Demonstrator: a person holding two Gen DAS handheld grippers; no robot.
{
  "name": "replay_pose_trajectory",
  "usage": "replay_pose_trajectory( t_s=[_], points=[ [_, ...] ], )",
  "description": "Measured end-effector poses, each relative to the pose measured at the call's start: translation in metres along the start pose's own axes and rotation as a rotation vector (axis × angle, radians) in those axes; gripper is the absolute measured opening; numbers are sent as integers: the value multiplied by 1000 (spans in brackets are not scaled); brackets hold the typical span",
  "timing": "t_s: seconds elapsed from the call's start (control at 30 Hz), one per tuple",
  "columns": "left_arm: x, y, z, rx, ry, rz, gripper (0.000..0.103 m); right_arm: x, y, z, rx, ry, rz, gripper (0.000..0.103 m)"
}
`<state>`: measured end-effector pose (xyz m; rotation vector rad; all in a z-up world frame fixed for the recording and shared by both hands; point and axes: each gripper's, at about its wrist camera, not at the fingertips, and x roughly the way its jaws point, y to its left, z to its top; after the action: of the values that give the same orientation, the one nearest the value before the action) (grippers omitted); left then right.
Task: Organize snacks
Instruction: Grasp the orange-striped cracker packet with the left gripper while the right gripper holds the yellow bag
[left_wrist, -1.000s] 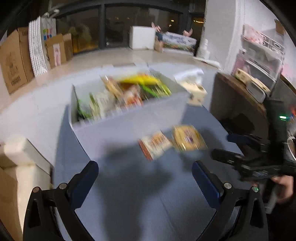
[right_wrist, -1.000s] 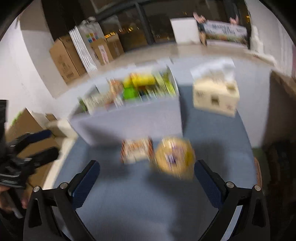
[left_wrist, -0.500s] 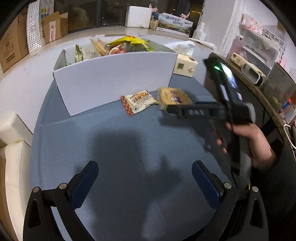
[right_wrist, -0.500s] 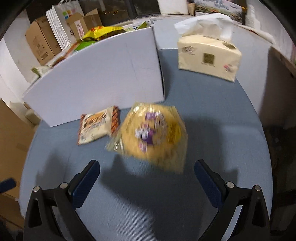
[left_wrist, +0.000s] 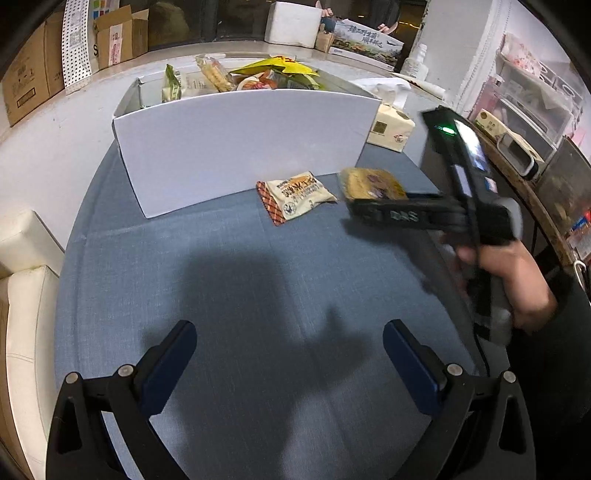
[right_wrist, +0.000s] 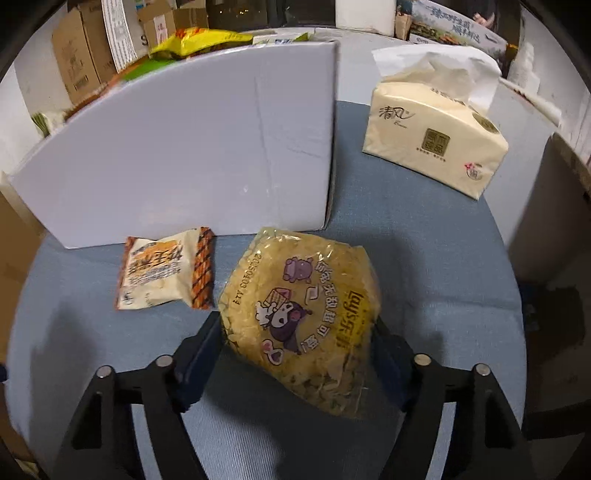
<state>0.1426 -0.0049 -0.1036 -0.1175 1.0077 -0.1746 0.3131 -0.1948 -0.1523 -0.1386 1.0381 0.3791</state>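
A yellow Lay's chip bag (right_wrist: 299, 314) lies on the blue table, and my right gripper (right_wrist: 295, 347) has its jaws closed against both sides of it. The bag also shows in the left wrist view (left_wrist: 373, 182), with the right gripper (left_wrist: 391, 212) at it. A small cream and orange snack packet (right_wrist: 166, 273) lies to its left, in front of the white box (right_wrist: 192, 147) filled with snacks; it also shows in the left wrist view (left_wrist: 295, 194). My left gripper (left_wrist: 290, 350) is open and empty over the table's near part.
A cream tissue pack (right_wrist: 432, 144) stands right of the white box (left_wrist: 236, 147). Cardboard boxes (left_wrist: 26, 81) line the back wall. A wooden shelf with containers (left_wrist: 517, 147) is at the right. White cushions (left_wrist: 26, 295) sit at the left table edge.
My right gripper moved forward and down to the chip bag and its jaws closed around it. My left gripper stayed open and nearly still.
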Motion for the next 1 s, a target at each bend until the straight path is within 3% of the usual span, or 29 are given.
replay_pose_trajectory(
  t_s=[0.23,0.47,0.63,0.77,0.87,0.93,0.97,1.0],
  points=[
    [27,-6,30,-25,8,21,103,-52,-15,-32,12,-101,29,77],
    [74,-23,70,-75,-14,123,103,-108,-30,-79,73,-150,57,77],
    [103,-37,97,-107,-42,249,103,-114,-43,-104,133,-141,77,77],
    [133,-35,107,-160,9,318,103,-115,-46,-120,143,-128,96,77],
    [147,-33,109,-178,49,307,103,-119,-46,-124,142,-135,101,77],
    [148,-33,111,-166,52,306,101,-121,-45,-125,135,-136,110,77],
    [148,-33,112,-158,57,291,95,-121,-44,-125,131,-138,113,77],
    [146,-34,114,-145,57,285,81,-120,-44,-124,128,-137,114,77]
  ],
)
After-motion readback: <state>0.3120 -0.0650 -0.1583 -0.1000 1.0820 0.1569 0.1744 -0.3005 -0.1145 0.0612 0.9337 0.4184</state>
